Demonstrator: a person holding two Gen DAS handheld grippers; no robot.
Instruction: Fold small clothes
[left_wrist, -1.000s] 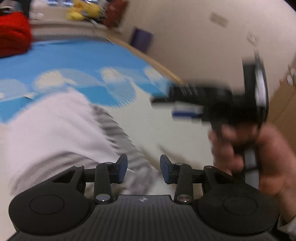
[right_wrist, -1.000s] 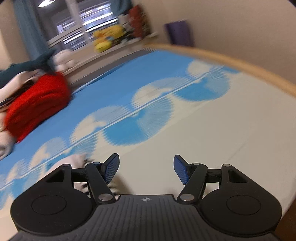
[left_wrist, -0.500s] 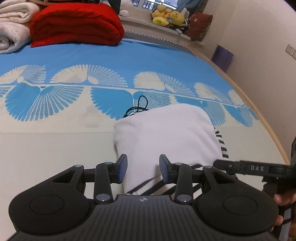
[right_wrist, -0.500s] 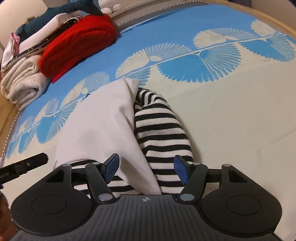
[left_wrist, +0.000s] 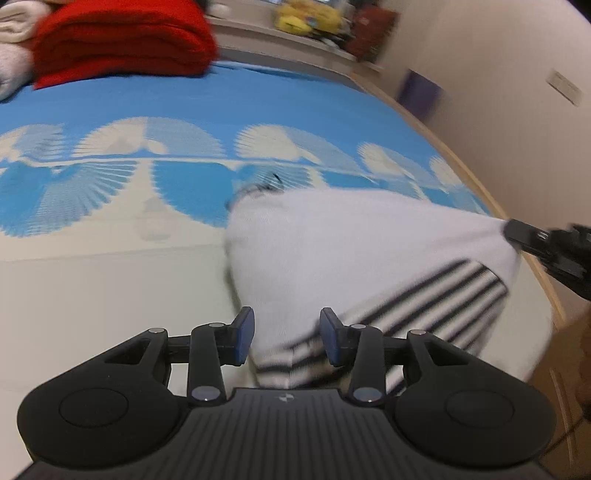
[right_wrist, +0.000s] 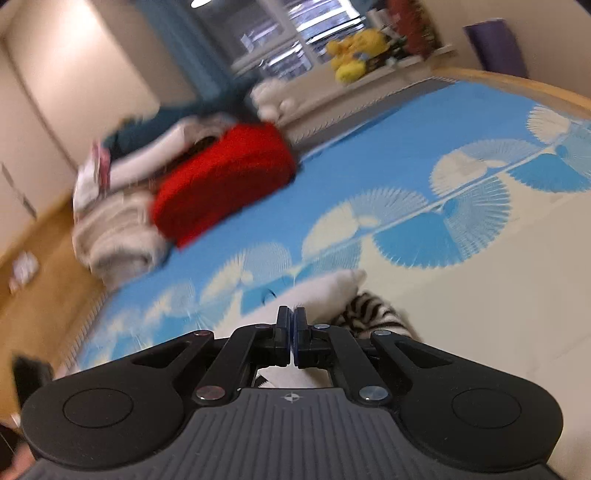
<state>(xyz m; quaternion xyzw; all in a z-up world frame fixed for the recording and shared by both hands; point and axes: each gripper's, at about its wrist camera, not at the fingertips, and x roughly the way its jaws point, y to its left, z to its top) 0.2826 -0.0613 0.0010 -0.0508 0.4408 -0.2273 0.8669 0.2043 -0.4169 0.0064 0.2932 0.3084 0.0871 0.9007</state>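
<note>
In the left wrist view, the white garment (left_wrist: 354, 240) with a striped underside is seen spread directly ahead of the left gripper (left_wrist: 287, 339), whose 2 pads are parted around its near hem; the right gripper (left_wrist: 532, 240) is pinched on its far right corner. In the right wrist view, the right gripper (right_wrist: 291, 332) is seen clamped on that cloth, above the blue-patterned bed cover (right_wrist: 406, 155), with a red blanket (right_wrist: 221, 181) beyond.

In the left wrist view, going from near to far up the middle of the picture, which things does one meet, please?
Left gripper, open → white and striped garment → blue and cream bedspread → yellow plush toys on the ledge behind the bed.
</note>
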